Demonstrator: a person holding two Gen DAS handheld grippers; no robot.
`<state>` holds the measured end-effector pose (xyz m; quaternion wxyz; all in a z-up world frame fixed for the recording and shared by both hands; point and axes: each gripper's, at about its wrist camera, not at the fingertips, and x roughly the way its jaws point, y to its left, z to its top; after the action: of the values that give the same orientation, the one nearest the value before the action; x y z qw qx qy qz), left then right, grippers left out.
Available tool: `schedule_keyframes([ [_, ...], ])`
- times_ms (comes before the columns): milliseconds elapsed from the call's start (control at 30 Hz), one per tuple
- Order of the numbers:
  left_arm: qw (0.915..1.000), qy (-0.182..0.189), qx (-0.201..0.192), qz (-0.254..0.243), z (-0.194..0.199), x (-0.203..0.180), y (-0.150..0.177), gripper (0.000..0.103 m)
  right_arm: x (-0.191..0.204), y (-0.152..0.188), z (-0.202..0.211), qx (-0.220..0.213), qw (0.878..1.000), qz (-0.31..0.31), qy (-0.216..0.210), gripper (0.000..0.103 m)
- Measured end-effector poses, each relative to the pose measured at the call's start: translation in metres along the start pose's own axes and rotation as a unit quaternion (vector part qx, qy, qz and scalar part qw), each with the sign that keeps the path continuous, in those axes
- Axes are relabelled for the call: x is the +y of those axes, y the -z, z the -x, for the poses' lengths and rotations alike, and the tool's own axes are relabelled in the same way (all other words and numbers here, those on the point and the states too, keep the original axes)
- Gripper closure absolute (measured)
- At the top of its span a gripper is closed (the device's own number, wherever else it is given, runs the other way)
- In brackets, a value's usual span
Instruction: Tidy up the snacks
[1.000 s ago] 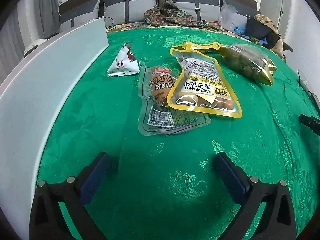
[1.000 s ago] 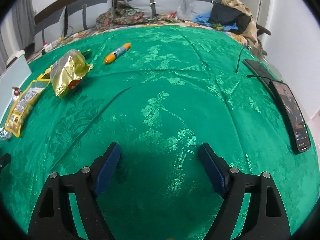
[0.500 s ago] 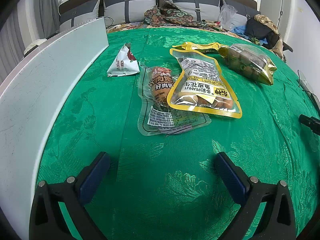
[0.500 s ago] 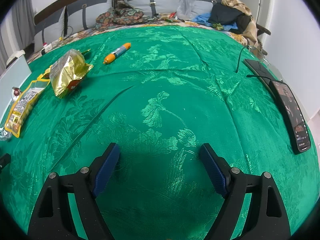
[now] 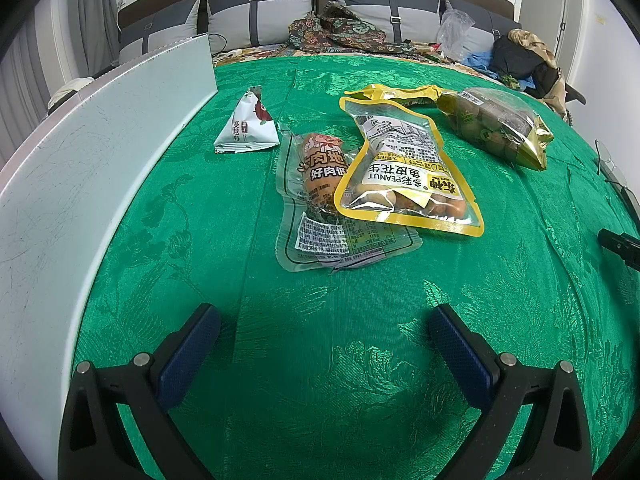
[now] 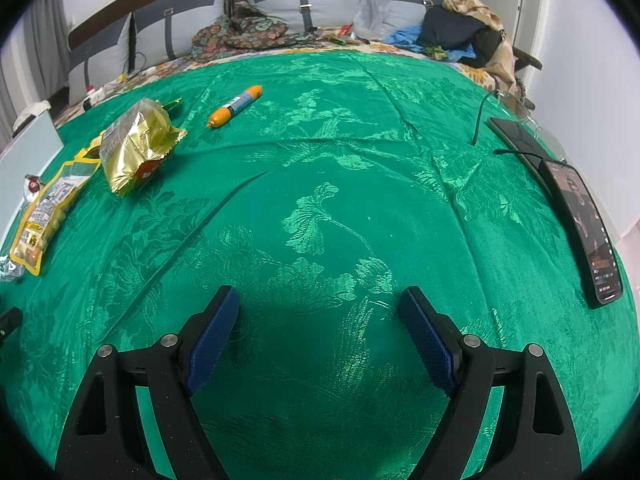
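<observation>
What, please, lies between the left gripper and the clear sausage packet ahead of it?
Only bare green tablecloth lies between the left gripper and the sausage packet; this shows in the left wrist view.

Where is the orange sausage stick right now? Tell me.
The orange sausage stick shows only in the right wrist view, upper left of centre, lying alone on the green cloth, just right of the gold snack bag.
</observation>
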<state>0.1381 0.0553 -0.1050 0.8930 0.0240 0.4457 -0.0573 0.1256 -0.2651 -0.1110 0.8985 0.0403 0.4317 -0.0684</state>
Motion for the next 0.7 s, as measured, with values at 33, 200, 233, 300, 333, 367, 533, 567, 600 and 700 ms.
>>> schedule_keyframes([
  [33,1.0000,0.000,0.000,0.000,0.0010,0.0005,-0.0001,0.000,0.0001,-0.0002,0.0000,0.000,1.000,0.000,0.000,0.017],
  [200,1.0000,0.000,0.000,0.000,0.0021,0.0010,-0.0002,0.000,0.0010,0.0009,0.0002,0.000,1.000,0.000,0.000,0.017],
  [233,1.0000,0.000,0.000,0.000,0.0022,0.0011,-0.0002,0.000,0.0008,0.0011,0.0003,0.000,1.000,0.000,0.000,0.017],
  [300,1.0000,0.000,0.000,0.000,0.0012,0.0006,-0.0002,0.000,0.0012,0.0009,0.0002,0.000,1.000,0.000,0.000,0.017],
  [333,1.0000,0.000,0.000,0.000,0.0024,0.0012,-0.0002,0.000,0.0009,0.0011,0.0003,0.000,1.000,0.000,0.000,0.017],
  [367,1.0000,0.000,0.000,0.000,0.0004,0.0002,-0.0001,0.000,0.0012,0.0009,0.0002,0.000,1.000,0.000,0.000,0.017],
  [533,1.0000,0.000,0.000,0.000,0.0031,0.0015,-0.0003,0.000,0.0012,0.0009,0.0002,0.000,1.000,0.000,-0.001,0.017],
  [567,1.0000,0.000,0.000,0.000,0.0010,0.0005,-0.0001,0.000,0.0013,0.0008,0.0001,0.000,1.000,0.000,-0.001,0.017],
  [600,1.0000,0.000,0.000,0.000,0.0011,0.0006,-0.0001,0.000,0.0012,0.0009,0.0002,0.000,1.000,0.000,-0.001,0.017],
  [700,1.0000,0.000,0.000,0.000,0.0029,0.0014,-0.0003,0.000,0.0012,0.0009,0.0002,0.000,1.000,-0.001,-0.001,0.017],
])
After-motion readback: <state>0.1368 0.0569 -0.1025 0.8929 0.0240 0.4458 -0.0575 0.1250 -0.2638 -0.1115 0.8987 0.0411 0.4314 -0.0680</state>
